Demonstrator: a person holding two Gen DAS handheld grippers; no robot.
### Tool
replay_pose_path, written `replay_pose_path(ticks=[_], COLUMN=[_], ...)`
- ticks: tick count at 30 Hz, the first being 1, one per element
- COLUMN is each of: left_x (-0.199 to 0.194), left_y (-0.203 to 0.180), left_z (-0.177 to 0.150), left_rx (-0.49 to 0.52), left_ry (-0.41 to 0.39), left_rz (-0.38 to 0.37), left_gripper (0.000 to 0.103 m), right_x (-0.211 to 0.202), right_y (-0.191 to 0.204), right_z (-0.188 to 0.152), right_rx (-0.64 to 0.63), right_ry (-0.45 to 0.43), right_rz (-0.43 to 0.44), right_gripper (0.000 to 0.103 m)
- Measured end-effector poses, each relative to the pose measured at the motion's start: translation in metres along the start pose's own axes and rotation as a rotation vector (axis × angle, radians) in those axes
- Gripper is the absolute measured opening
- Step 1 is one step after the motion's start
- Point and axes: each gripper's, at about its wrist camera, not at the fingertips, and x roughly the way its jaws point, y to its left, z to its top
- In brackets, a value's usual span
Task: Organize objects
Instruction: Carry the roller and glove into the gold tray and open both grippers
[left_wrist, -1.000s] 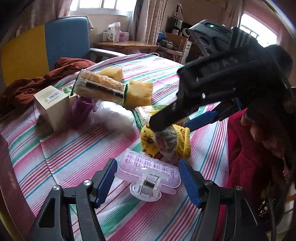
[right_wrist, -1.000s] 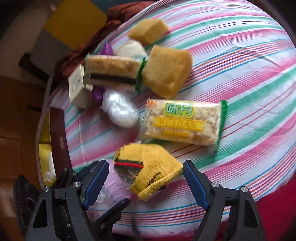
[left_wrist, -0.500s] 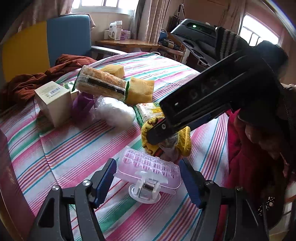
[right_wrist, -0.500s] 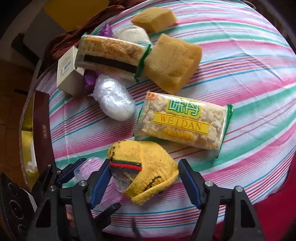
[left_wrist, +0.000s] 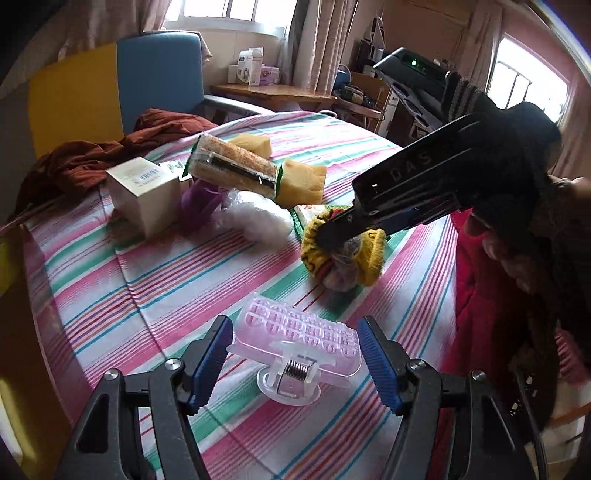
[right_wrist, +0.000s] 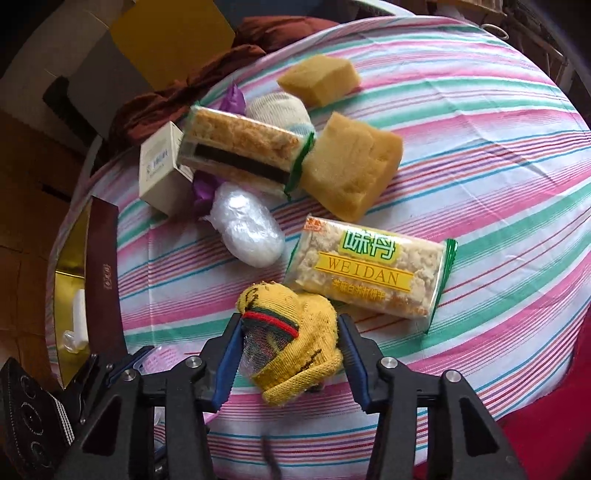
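On the striped tablecloth (right_wrist: 480, 155), the yellow sock (right_wrist: 291, 332) now sits pinched between the right gripper (right_wrist: 286, 356) fingers, which were spread wide a second ago. Left gripper (left_wrist: 295, 354) remains released around the pink hair clip (left_wrist: 299, 343).

— What is the round table (right_wrist: 498, 155) covered with?
— A striped cloth (left_wrist: 207, 280). Laid on it are a snack packet (right_wrist: 373, 275), two sponges (right_wrist: 351, 170), a yellow sock (right_wrist: 295, 339), a small box (left_wrist: 142, 194) and a pink hair clip (left_wrist: 299, 343).
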Motion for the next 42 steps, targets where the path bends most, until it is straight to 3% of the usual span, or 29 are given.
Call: replay_pose_path(ticks=[5, 10, 15, 16, 18, 21, 25, 31, 36, 42], left_x=[-0.014, -0.025, -0.040, -0.044, -0.053, -0.068, -0.094, -0.137, -0.160, -0.170], left_y=[-0.001, 0.001, 0.003, 0.003, 0.004, 0.009, 0.024, 0.064, 0.118, 0.194], left_z=[-0.002, -0.001, -0.003, -0.003, -0.004, -0.006, -0.009, -0.014, -0.020, -0.027], left_rx=[0.001, -0.017, -0.026, -0.027, -0.032, -0.044, -0.077, -0.162, -0.257, -0.375], left_ry=[-0.024, -0.044, -0.073, -0.080, -0.099, -0.128, -0.177, -0.243, -0.241, -0.192], left_rz=[0.007, 0.011, 0.018, 0.019, 0.021, 0.034, 0.065, 0.173, 0.316, 0.468], left_gripper=[0.070, 0.070, 0.070, 0.070, 0.070, 0.070, 0.070, 0.071, 0.071, 0.071], right_x=[0.016, 0.024, 0.030, 0.031, 0.032, 0.029, 0.016, -0.006, -0.015, -0.011], right_y=[0.013, 0.004, 0.013, 0.017, 0.029, 0.037, 0.032, 0.044, 0.113, 0.200], right_z=[0.002, 0.004, 0.005, 0.005, 0.004, 0.000, -0.001, -0.008, -0.019, -0.039], right_rx=[-0.008, 0.040, 0.011, -0.011, -0.076, -0.116, -0.092, -0.076, -0.205, -0.401], right_ry=[0.059, 0.119, 0.119, 0.111, 0.091, 0.054, -0.014, -0.100, -0.164, -0.160], right_rz=[-0.023, -0.028, -0.084, -0.098, -0.123, -0.161, -0.142, -0.080, -0.006, 0.101], right_gripper=[0.053, 0.066, 0.069, 0.068, 0.054, 0.049, 0.046, 0.046, 0.046, 0.046])
